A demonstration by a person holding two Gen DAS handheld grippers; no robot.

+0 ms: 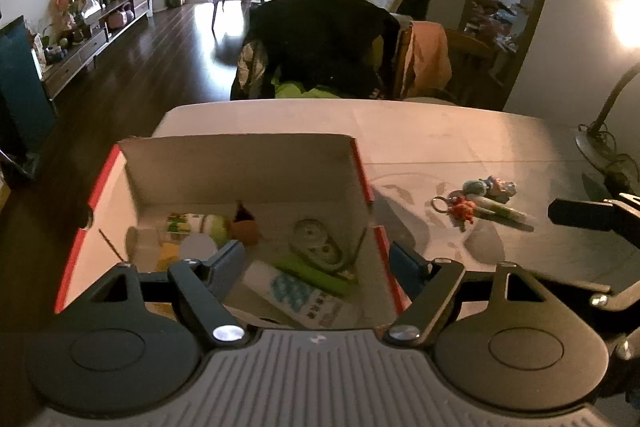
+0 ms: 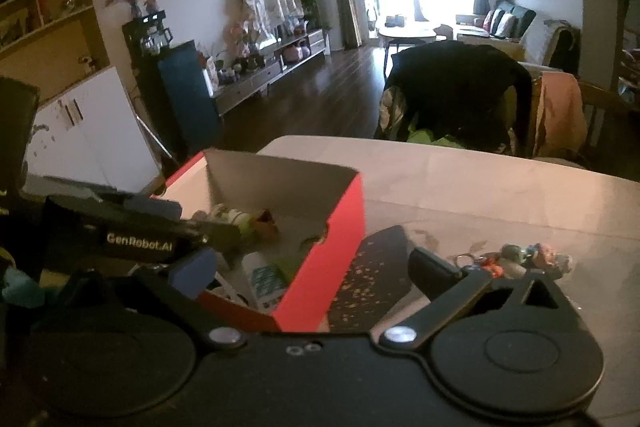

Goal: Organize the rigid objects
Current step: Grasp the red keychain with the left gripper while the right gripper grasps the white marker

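A red cardboard box with a white inside stands on the table; it also shows in the right wrist view. Inside lie a correction tape dispenser, a green marker, a white packet and other small items. My left gripper is open and empty, its fingers straddling the box's right wall. A keychain with small figures and a green-white tube lie on the table right of the box. My right gripper is open and empty, above the box's near right corner, left of the keychain.
A chair draped with a black jacket stands at the table's far edge, with an orange cloth on the chair beside it. A desk lamp base sits at the table's right. The right gripper's finger shows at the right edge.
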